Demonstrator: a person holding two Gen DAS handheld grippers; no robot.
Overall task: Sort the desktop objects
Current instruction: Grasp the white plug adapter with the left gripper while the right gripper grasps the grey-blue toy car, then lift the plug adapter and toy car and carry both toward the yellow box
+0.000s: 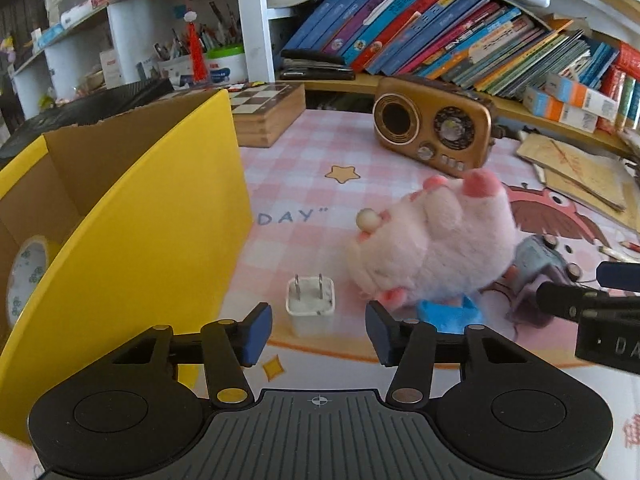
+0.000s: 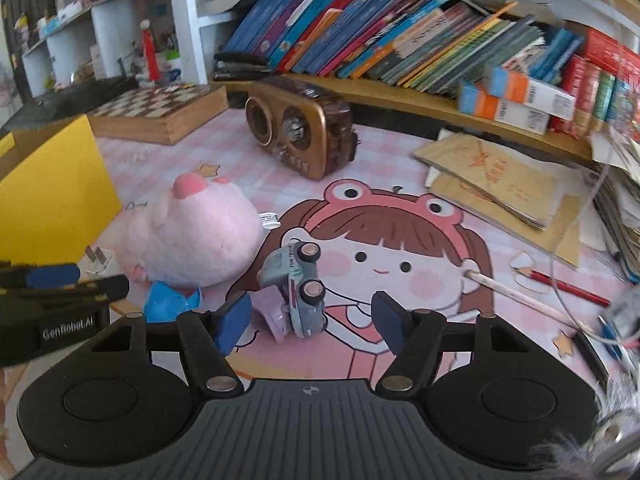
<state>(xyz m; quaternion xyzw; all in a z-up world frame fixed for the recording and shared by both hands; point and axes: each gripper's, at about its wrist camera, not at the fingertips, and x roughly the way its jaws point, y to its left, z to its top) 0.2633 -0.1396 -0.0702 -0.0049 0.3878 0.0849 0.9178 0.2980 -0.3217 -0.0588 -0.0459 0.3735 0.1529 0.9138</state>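
A white plug adapter [image 1: 310, 308] stands prongs-up on the pink desk mat, just ahead of my open left gripper [image 1: 319, 330], between its fingers' line. A pink plush toy [image 1: 432, 244] lies to its right, over a blue piece [image 1: 448, 314]. A grey toy truck [image 2: 298, 286] lies on its side against a lilac object [image 2: 272, 310], between the fingers of my open right gripper [image 2: 310, 322]. The plush [image 2: 192, 236] and adapter [image 2: 98, 260] also show in the right wrist view. A yellow cardboard box [image 1: 132, 240] stands open at the left, with a tape roll [image 1: 26, 276] inside.
A brown retro radio [image 1: 434, 128], a wooden chess box [image 1: 266, 114] and a shelf of books [image 1: 420, 28] stand at the back. Brown notebooks [image 2: 500, 180], a red pencil [image 2: 560, 286], a stick [image 2: 516, 292] and a small cap [image 2: 269, 220] lie on the mat at the right.
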